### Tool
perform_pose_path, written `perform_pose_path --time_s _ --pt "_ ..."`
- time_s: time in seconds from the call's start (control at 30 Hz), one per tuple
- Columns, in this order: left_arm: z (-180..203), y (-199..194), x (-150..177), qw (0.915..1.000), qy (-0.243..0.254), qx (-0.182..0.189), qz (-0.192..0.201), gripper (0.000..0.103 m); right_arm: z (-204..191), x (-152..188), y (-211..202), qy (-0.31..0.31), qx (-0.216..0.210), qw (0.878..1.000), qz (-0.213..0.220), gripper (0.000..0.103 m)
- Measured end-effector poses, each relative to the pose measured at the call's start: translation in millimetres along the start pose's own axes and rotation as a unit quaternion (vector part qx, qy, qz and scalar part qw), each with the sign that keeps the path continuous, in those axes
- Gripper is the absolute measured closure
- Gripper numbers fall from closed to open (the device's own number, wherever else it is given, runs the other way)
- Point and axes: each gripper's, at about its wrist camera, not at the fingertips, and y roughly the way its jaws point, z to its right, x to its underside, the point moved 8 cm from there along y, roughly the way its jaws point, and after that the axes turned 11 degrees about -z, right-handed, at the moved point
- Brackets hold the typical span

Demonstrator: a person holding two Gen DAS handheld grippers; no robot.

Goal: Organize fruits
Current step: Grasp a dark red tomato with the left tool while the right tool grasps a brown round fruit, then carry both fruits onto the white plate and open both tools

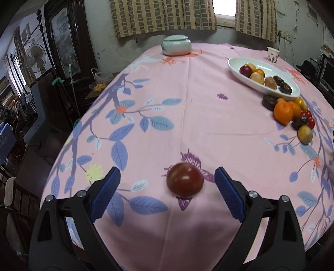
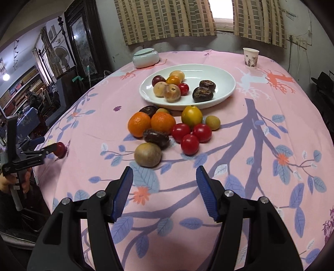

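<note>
Blue ribbed pads frame your left gripper [image 1: 167, 174], and its jaws stand wide with a dark red plum [image 1: 185, 180] lying on the cloth between them, nearer the right pad; neither pad touches it. In the right wrist view that same gripper shows at the far left edge of the table, your hand [image 2: 12, 181] around its handle.

Your right gripper [image 2: 165, 177] has its jaws partly apart and holds nothing; only the pink leaf-print tablecloth [image 2: 250, 166] lies between the pads. Just beyond its tips sits a brownish-green round fruit [image 2: 147, 154]. Behind that lies a loose cluster: a dark wrinkled fruit [image 2: 156, 136], three red tomatoes [image 2: 189, 144] touching one another, two oranges [image 2: 139, 124] side by side, a yellow fruit [image 2: 192, 116] and a small olive one [image 2: 212, 122].

Farther back, the white oval dish [image 2: 225, 83] holds a plum, tan fruits, an orange-yellow one, a small red tomato and two dark wrinkled ones. Beyond it stand a pale green lidded jar [image 2: 145, 57] and a paper cup [image 2: 250, 58] near the table's far edge, under the checked curtains [image 2: 167, 18].
</note>
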Motion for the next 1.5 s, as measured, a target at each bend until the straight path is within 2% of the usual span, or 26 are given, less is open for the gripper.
perform_pose_path --time_s 0.13,0.2,0.23,0.27,0.3,0.33,0.37,0.43,0.5,0.67,0.87,0.97,1.0,1.03,1.13,1.23,1.5 --pt "0.9 15.1 6.6 0.9998 -0.010 -0.002 -0.018 0.010 -10.0 6.5 3.8 -0.010 0.003 1.000 -0.002 0.040" --pt "2.8 21.7 9.3 0.9995 -0.011 0.008 -0.027 0.011 -13.6 9.0 6.1 -0.011 0.008 1.000 -0.001 0.040" --pt "3.6 24.5 10.8 0.9993 -0.012 0.014 -0.033 0.018 -15.3 9.4 7.3 -0.012 0.007 1.000 0.001 0.040" --pt "5.0 28.8 12.7 0.9988 -0.012 0.021 -0.042 0.031 -16.5 9.8 8.8 -0.011 0.009 1.000 0.003 0.040" --pt "6.1 28.9 12.8 0.9985 -0.015 0.034 -0.040 0.034 -17.0 10.5 11.0 -0.008 0.009 1.000 0.003 0.040" --pt "6.8 28.6 12.0 0.9982 -0.019 0.043 -0.037 0.047 -17.4 10.4 13.6 -0.004 0.007 1.000 0.000 0.040" --pt "8.8 28.7 11.6 0.9977 -0.018 0.054 -0.037 0.055 -18.3 10.6 18.1 0.000 0.001 1.000 -0.008 0.040" --pt "14.6 27.5 10.0 0.9979 -0.005 0.056 -0.034 0.063 -22.1 9.4 25.1 0.007 -0.023 1.000 -0.016 0.040" --pt "17.7 27.2 8.9 0.9984 0.006 0.047 -0.030 0.063 -24.0 6.5 29.8 0.016 -0.030 0.999 -0.018 0.040" --pt "18.8 27.7 6.9 0.9982 0.005 0.054 -0.026 0.063 -30.9 4.8 46.0 0.020 -0.018 0.999 -0.044 0.040" --pt "17.9 29.5 4.0 0.9976 0.001 0.064 -0.026 0.062 -34.1 -6.2 60.3 0.006 0.023 0.999 -0.043 0.040" --pt "19.0 29.8 2.9 0.9979 0.005 0.059 -0.026 0.062 -30.2 -14.1 70.7 0.012 0.044 0.997 -0.057 0.042" --pt "19.3 29.8 2.7 0.9980 0.005 0.058 -0.025 0.062 -29.1 -17.0 73.6 0.009 0.053 0.997 -0.059 0.044" --pt "19.2 30.1 2.4 0.9980 0.005 0.059 -0.025 0.062 -28.7 -19.7 77.1 0.004 0.062 0.996 -0.062 0.054" --pt "19.8 30.3 1.8 0.9978 0.002 0.060 -0.027 0.062 -27.2 -25.2 86.4 -0.008 0.075 0.995 -0.069 0.059" --pt "21.1 31.3 -0.9 0.9980 0.003 0.057 -0.027 0.062 -24.4 -26.7 87.0 0.002 0.063 0.996 -0.066 0.061" --pt "24.5 30.0 -4.1 0.9975 0.002 0.061 -0.034 0.064 -16.3 -19.5 66.3 0.038 -0.004 0.998 -0.042 0.061"
